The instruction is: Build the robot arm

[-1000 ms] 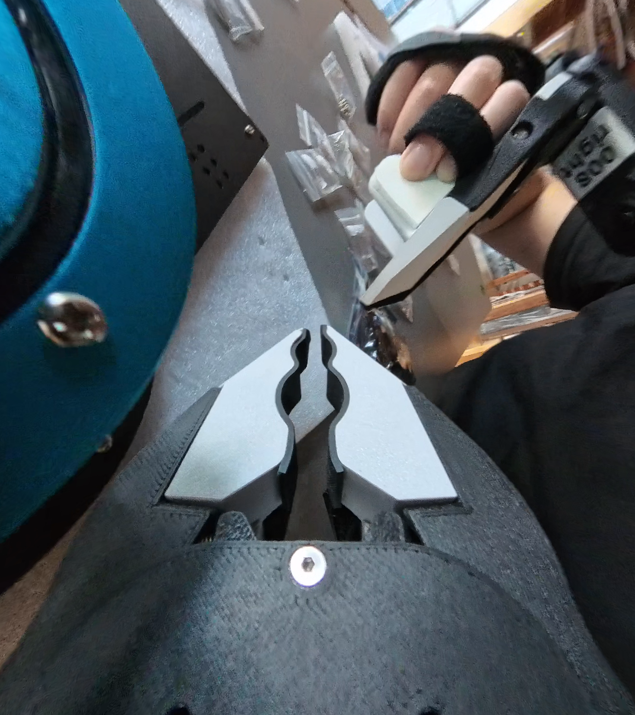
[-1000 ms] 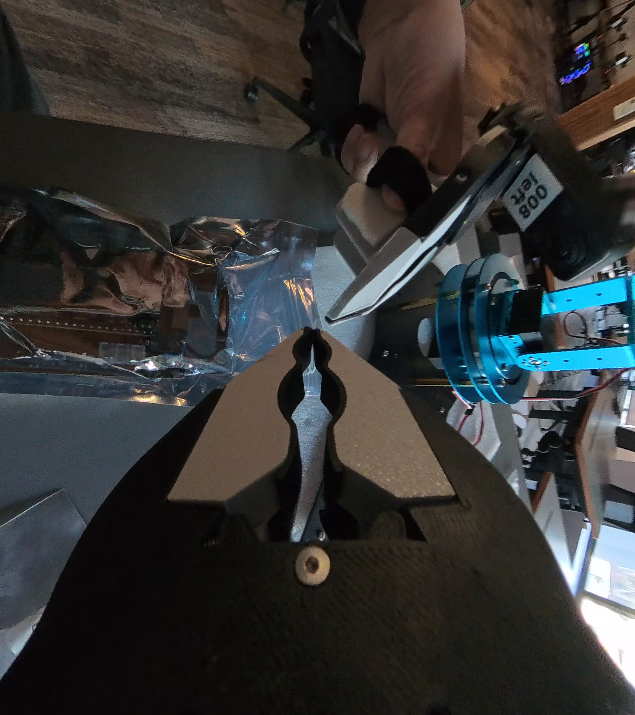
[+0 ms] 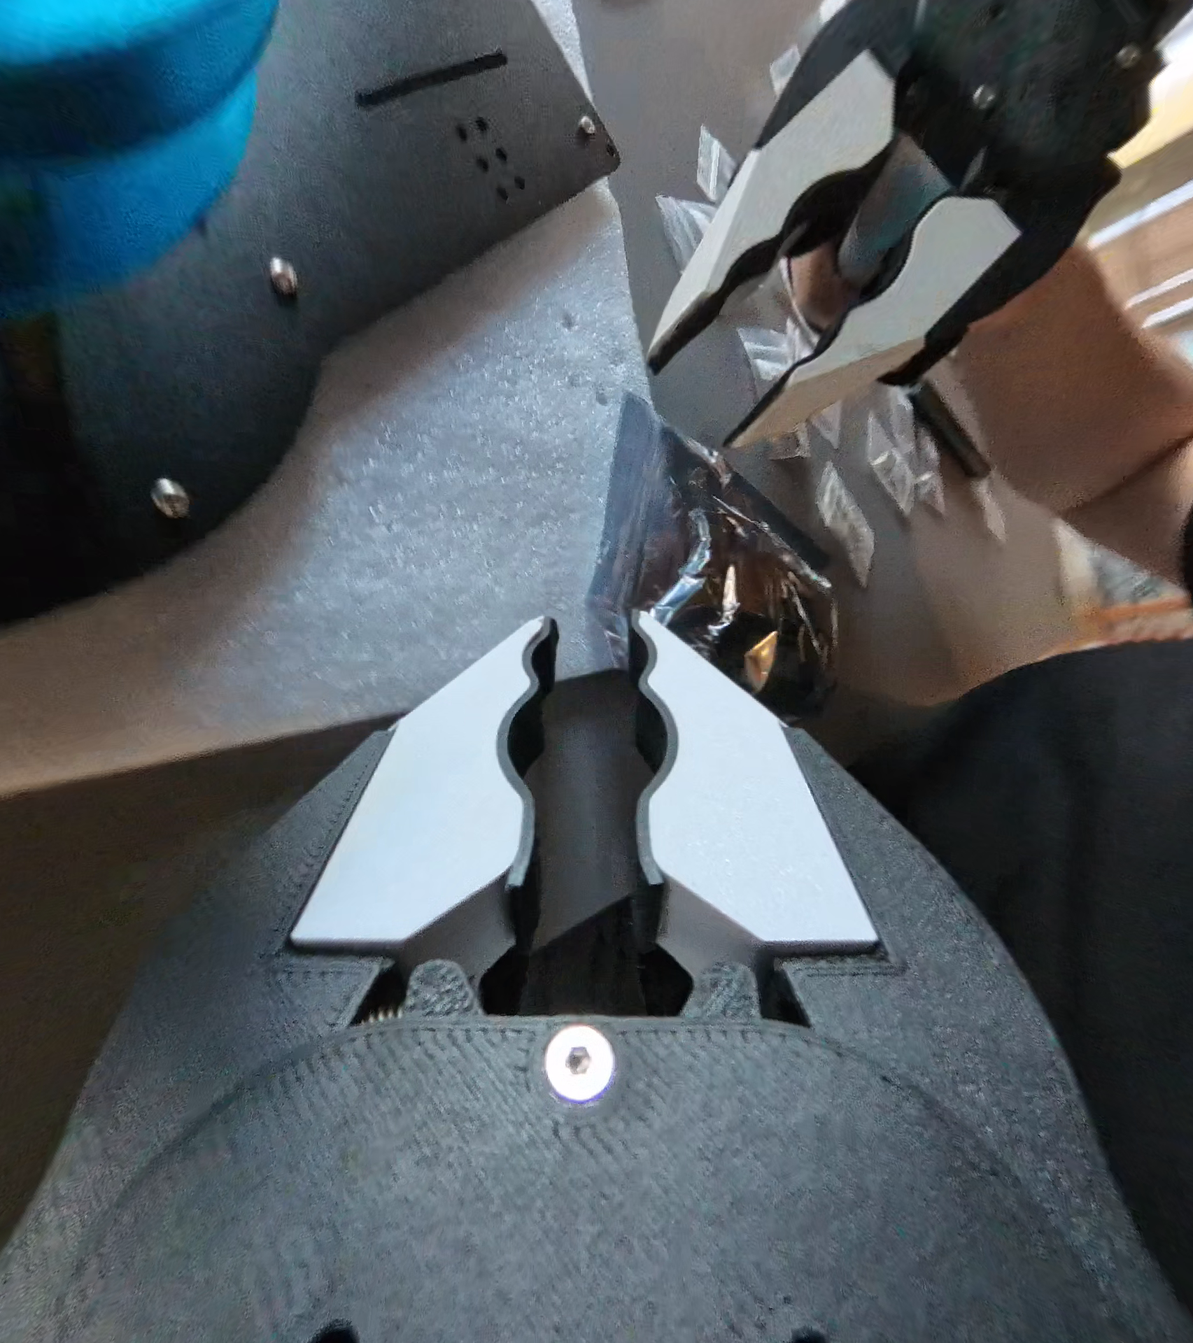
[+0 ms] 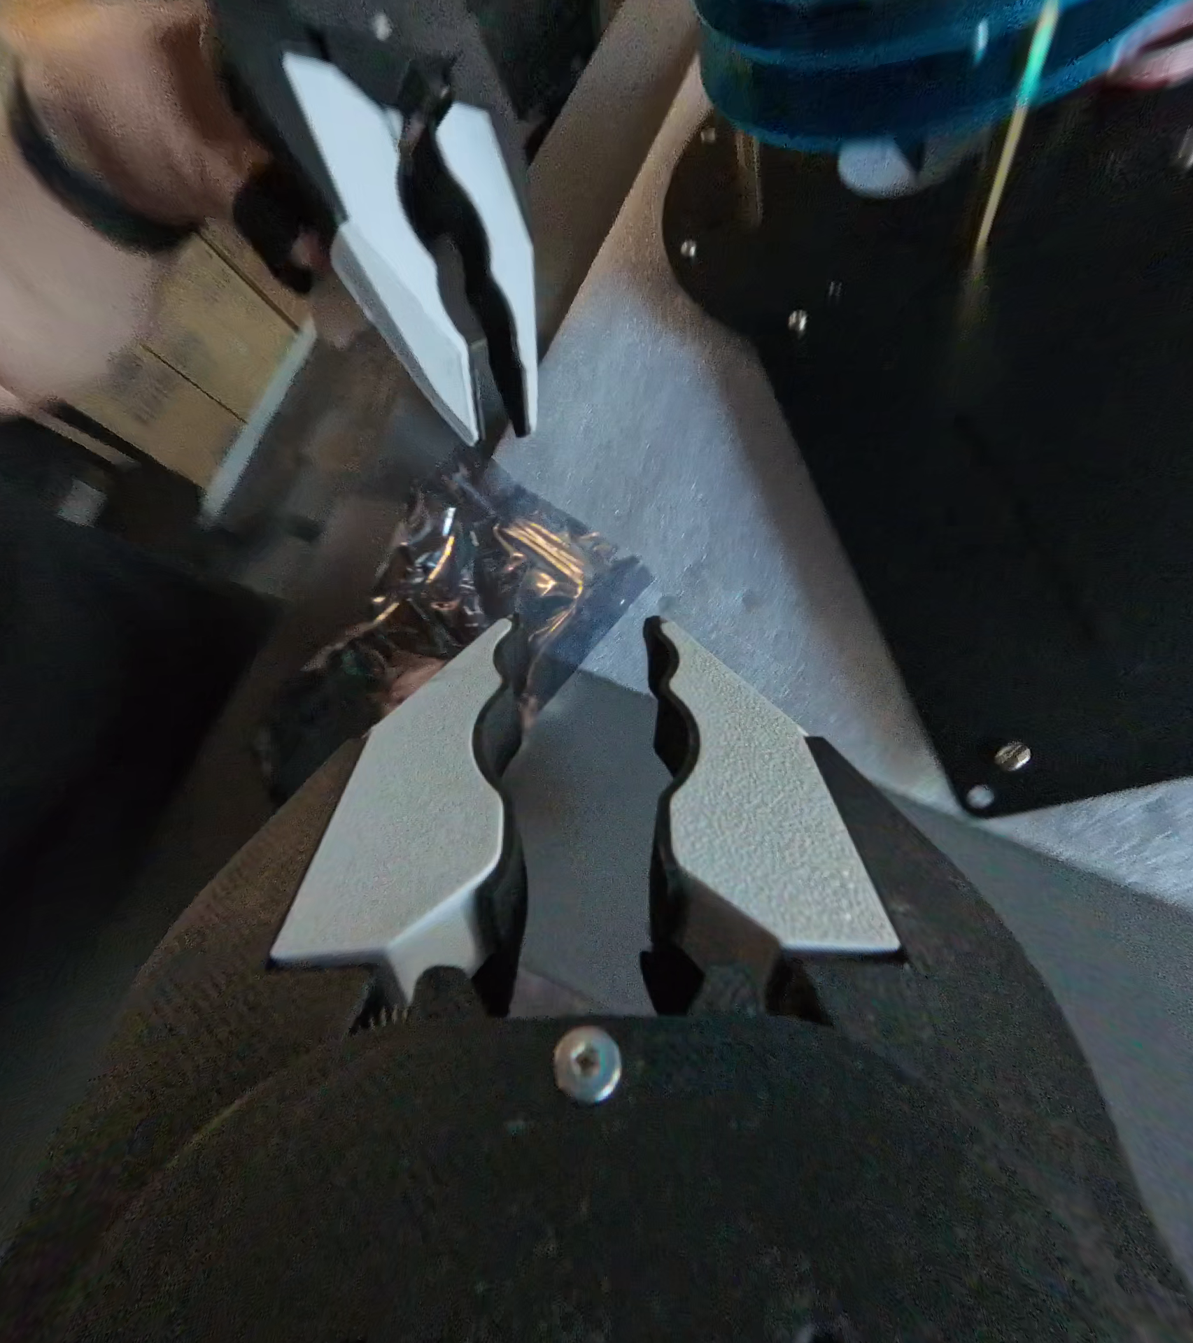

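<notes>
A crumpled silvery plastic bag (image 3: 724, 574) lies on the dark table, one end on a grey foam sheet (image 3: 433, 509). My left gripper (image 3: 593, 623) is open by a narrow gap and empty, its tips at the bag's near corner. My right gripper (image 3: 695, 398) hangs open just above the bag's far end. In the right wrist view the right gripper (image 4: 579, 625) is open and empty, with a corner of the bag (image 4: 477, 567) showing between its fingers. There the left gripper (image 4: 496, 434) points down at the bag's far edge.
A black metal base (image 3: 433, 145) with screws carries a blue disc (image 3: 70, 109) on the foam sheet; it also shows in the right wrist view (image 4: 1015, 509). Small clear bags (image 3: 848, 509) lie beyond the silvery bag. A person's black sleeve (image 3: 1087, 872) fills the right. Spacing between my two grippers at the tips: around 8 cm.
Both grippers have swung down and closed in on the silvery bag from opposite ends. Both jaws have widened, the right more than the left.
</notes>
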Action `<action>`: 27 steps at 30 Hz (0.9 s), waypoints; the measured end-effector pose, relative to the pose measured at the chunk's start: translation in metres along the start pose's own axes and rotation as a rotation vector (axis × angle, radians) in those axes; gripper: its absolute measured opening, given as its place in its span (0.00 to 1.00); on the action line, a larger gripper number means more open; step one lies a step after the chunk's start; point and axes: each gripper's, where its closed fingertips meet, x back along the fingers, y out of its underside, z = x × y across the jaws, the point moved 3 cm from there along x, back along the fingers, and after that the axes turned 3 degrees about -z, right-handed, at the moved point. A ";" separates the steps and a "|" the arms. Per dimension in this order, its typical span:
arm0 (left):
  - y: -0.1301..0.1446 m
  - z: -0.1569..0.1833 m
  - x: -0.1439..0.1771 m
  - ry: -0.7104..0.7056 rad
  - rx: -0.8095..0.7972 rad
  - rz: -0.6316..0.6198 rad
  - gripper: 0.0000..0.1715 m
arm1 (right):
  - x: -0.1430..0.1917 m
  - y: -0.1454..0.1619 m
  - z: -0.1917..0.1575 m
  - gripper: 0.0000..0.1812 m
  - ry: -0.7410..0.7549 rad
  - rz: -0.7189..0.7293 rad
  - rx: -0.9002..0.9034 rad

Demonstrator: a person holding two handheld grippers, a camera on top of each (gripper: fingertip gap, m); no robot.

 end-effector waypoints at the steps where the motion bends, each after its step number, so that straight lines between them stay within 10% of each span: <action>1: 0.004 0.003 -0.002 0.033 0.042 0.009 0.11 | 0.000 0.002 0.000 0.18 -0.031 0.007 -0.072; 12: 0.007 0.018 -0.014 0.187 0.003 0.073 0.01 | -0.009 0.000 0.000 0.09 -0.253 0.070 -0.371; 20: -0.023 0.051 0.006 0.179 -0.266 0.249 0.00 | 0.034 -0.023 -0.014 0.14 -0.387 0.249 -0.354; 27: -0.041 0.076 0.009 0.148 -0.461 0.248 0.00 | 0.078 -0.061 -0.006 0.12 -0.326 0.095 -0.275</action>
